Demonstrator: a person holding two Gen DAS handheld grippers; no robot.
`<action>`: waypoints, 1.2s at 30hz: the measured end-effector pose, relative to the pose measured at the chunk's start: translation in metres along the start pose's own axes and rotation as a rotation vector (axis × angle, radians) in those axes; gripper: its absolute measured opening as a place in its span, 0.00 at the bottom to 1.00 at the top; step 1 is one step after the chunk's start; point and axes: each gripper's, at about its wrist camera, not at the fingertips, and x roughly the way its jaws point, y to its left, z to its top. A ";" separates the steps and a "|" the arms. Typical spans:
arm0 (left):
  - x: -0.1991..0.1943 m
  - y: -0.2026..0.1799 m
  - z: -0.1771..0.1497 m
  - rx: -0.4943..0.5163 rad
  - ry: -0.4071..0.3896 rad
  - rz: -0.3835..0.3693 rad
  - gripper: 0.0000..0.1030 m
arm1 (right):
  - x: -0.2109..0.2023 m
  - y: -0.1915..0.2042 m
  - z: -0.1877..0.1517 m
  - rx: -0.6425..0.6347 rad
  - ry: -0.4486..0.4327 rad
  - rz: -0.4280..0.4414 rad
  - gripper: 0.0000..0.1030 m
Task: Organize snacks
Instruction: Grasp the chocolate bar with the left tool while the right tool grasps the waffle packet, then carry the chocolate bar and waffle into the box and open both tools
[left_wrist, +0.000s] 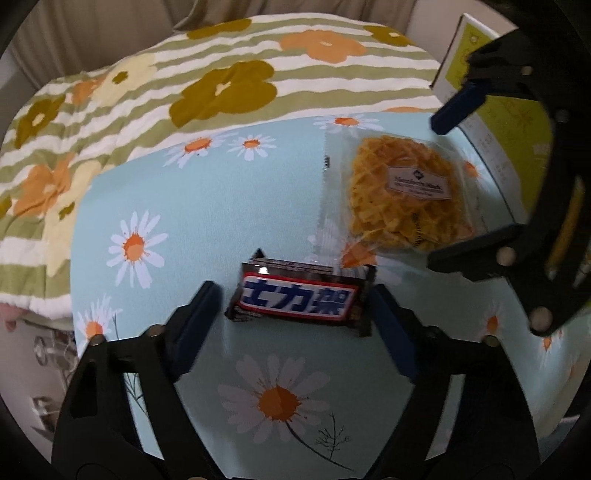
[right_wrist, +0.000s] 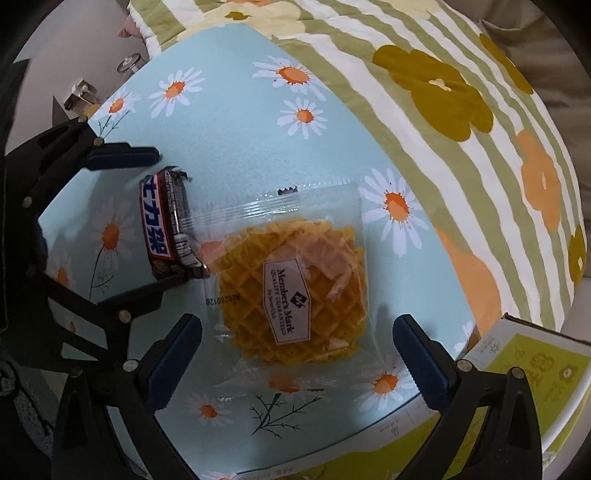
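- Your left hand-held gripper (left_wrist: 295, 314) points down at the chocolate bar (left_wrist: 301, 297), which lies flat on the daisy-print cloth (left_wrist: 207, 206).
- Its jaws straddle the bar lengthwise: the right pad is at the wrapper's end, while the left pad stands just off the other end, so they are parted, not clamped.
- Your right hand-held gripper (right_wrist: 295, 354) hangs over the waffle packet (right_wrist: 291, 280), jaws spread wide on either side of the clear wrapper and not touching it.
- The waffle packet lies just beside the chocolate bar, its sealed edge overlapping one end of the bar.
- A yellow-green box (right_wrist: 532, 369) sits on the far side of the waffle packet from the bar.
- The striped flower blanket (left_wrist: 221, 81) lies beyond the bar, past the cloth's edge.
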 end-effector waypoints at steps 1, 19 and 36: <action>-0.001 0.000 0.001 0.006 -0.002 -0.005 0.65 | 0.001 -0.001 0.001 -0.002 0.000 0.001 1.00; -0.033 0.029 -0.007 -0.064 -0.052 -0.057 0.50 | 0.015 0.018 0.009 -0.031 0.013 -0.020 0.86; -0.105 0.046 -0.002 -0.061 -0.147 -0.038 0.50 | -0.059 0.014 -0.013 0.211 -0.163 0.041 0.69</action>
